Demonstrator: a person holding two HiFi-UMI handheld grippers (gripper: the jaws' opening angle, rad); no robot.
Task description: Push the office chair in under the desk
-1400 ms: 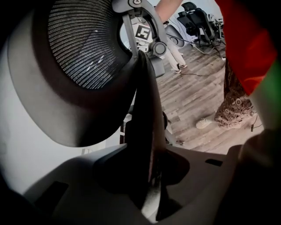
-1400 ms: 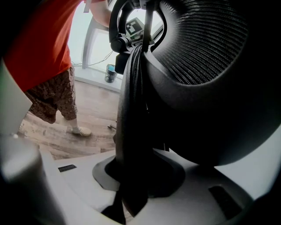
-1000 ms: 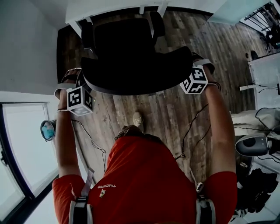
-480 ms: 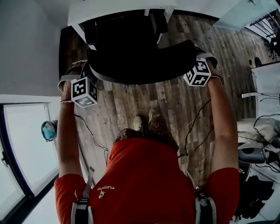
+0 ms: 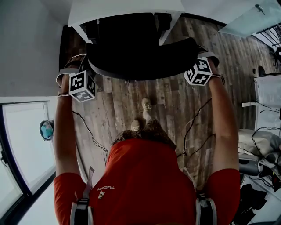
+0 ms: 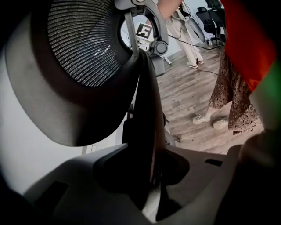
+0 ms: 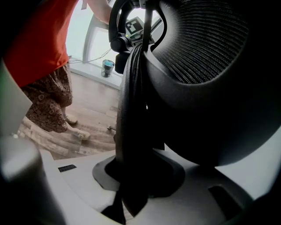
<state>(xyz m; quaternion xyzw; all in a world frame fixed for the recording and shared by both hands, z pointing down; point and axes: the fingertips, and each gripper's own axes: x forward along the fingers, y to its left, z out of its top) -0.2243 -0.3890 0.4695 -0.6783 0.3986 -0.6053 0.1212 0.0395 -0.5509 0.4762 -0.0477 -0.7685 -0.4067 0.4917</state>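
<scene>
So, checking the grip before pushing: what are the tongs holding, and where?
Both hold the black mesh-backed office chair: left tongs and right tongs each clamp a side edge of its backrest.

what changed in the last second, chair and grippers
The office chair rolled forward, farther under the desk, so less of its seat shows. The person stepped forward after it. The left gripper and right gripper stayed clamped on the side edges of the backrest.
</scene>
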